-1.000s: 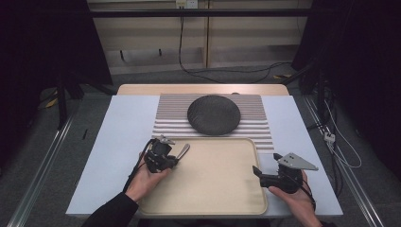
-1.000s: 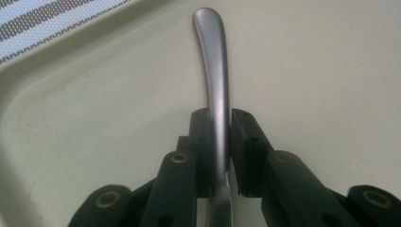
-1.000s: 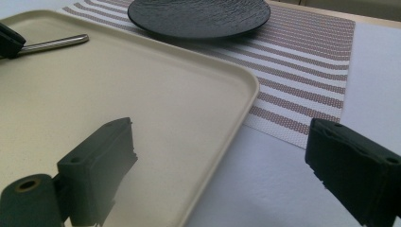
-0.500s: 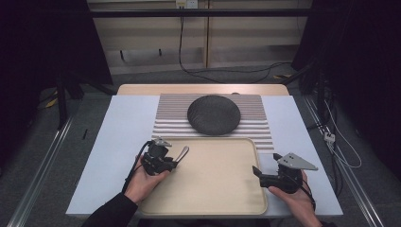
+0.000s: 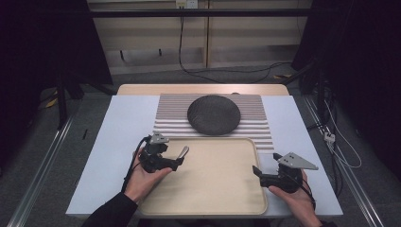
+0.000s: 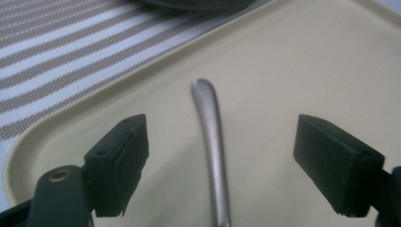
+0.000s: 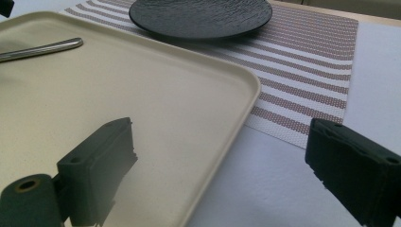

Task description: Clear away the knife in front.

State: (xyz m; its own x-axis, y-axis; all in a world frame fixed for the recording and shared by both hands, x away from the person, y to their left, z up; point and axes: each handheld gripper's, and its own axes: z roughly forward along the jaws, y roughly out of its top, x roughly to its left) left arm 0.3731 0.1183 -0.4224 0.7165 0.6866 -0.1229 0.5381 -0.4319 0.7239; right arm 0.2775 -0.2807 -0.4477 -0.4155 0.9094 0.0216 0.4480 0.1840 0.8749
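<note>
A silver metal utensil handle (image 6: 210, 137) lies on the beige tray (image 5: 213, 189), near its far left corner. My left gripper (image 5: 177, 161) is over that corner, and its jaws have just been opening. In the left gripper view the gripper (image 6: 220, 137) is open, with the handle lying untouched between the two pads. The rest of the utensil is hidden under the gripper. My right gripper (image 5: 257, 171) is open and empty, and it straddles the tray's right rim (image 7: 227, 71). From there the handle (image 7: 42, 48) shows at the far left.
A dark round plate (image 5: 213, 114) sits on a striped placemat (image 5: 257, 118) just beyond the tray. The white table top (image 5: 118, 142) lies to either side. Cables trail on the floor at the right.
The left gripper's jaws have spread apart and let go of the utensil handle, which now lies on the tray. The right hand has not moved.
</note>
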